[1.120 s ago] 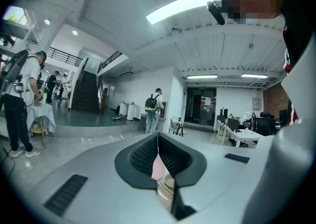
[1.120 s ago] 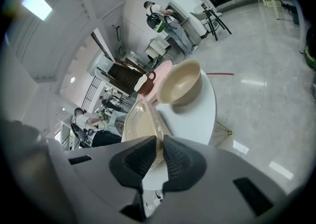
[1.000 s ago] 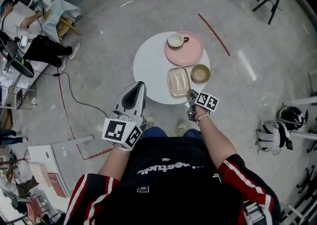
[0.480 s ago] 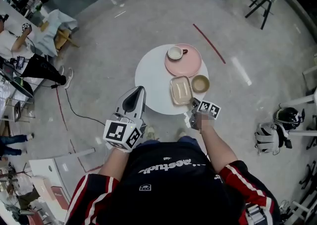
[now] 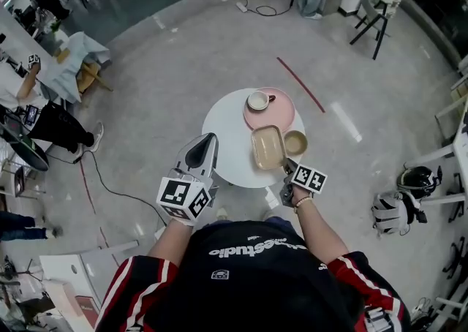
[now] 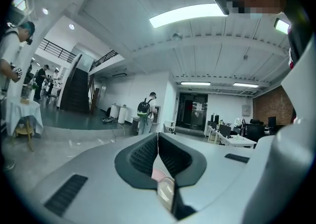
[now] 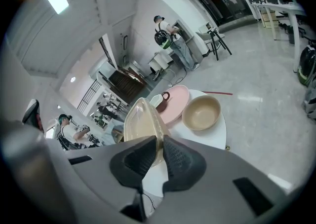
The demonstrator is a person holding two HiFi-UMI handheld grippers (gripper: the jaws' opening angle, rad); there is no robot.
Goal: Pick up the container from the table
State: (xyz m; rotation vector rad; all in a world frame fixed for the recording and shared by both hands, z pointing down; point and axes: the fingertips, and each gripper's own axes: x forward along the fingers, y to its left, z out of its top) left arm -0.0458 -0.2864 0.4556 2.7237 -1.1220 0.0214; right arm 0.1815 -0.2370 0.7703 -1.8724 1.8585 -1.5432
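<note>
The container (image 5: 268,146) is a shallow beige rectangular tub, lifted off the round white table (image 5: 227,149) and tilted. My right gripper (image 5: 289,167) is shut on its near rim; in the right gripper view the container (image 7: 140,124) sticks up between the pads with its rim pinched. My left gripper (image 5: 203,149) hovers over the table's near left edge with its jaws together and nothing between them; in the left gripper view (image 6: 158,146) it points level across the room.
On the table stand a pink plate (image 5: 278,111) with a white cup (image 5: 257,100) and a tan bowl (image 5: 295,142). A red line (image 5: 300,83) marks the floor beyond. People sit at desks at the far left; a helmet (image 5: 411,177) lies at the right.
The right gripper has lifted the container off the table and tilted it. The left gripper has risen and shifted a little toward the table.
</note>
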